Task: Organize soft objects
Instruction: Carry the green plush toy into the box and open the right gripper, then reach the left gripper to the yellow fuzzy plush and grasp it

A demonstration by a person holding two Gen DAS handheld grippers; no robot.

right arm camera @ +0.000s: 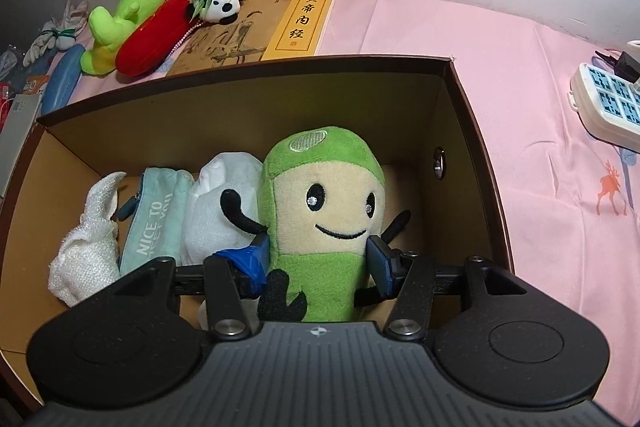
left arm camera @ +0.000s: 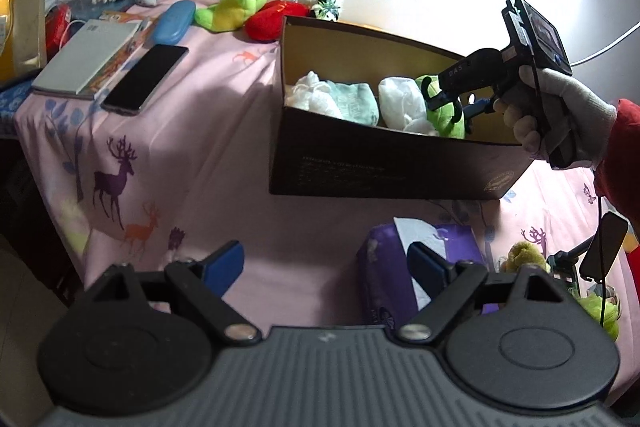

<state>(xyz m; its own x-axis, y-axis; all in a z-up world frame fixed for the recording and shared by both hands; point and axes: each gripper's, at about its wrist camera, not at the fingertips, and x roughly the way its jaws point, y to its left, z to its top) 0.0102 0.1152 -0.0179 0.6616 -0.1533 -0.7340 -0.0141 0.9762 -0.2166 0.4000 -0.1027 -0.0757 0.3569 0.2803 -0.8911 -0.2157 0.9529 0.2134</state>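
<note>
A dark cardboard box [right arm camera: 240,73] with a tan inside stands on the pink tablecloth. In it lie a white knitted cloth [right arm camera: 86,247], a mint pouch [right arm camera: 154,219] and a white bundle [right arm camera: 220,203]. My right gripper [right arm camera: 318,255] reaches down into the box, its blue pads against both sides of a green smiling plush toy [right arm camera: 328,187] that stands upright at the box's right end. In the left wrist view the right gripper [left arm camera: 452,107] is in a gloved hand over the box [left arm camera: 380,167]. My left gripper [left arm camera: 326,261] is open over the cloth, with nothing between its fingers.
A lime plush [right arm camera: 120,19], a red plush [right arm camera: 152,39] and a panda [right arm camera: 218,7] lie behind the box beside a yellow book [right arm camera: 304,21]. A phone [left arm camera: 146,79], notebook [left arm camera: 88,55], blue case [left arm camera: 172,21], purple tissue pack [left arm camera: 400,267], yellow-green plush [left arm camera: 524,255] and power strip [right arm camera: 608,103] lie around.
</note>
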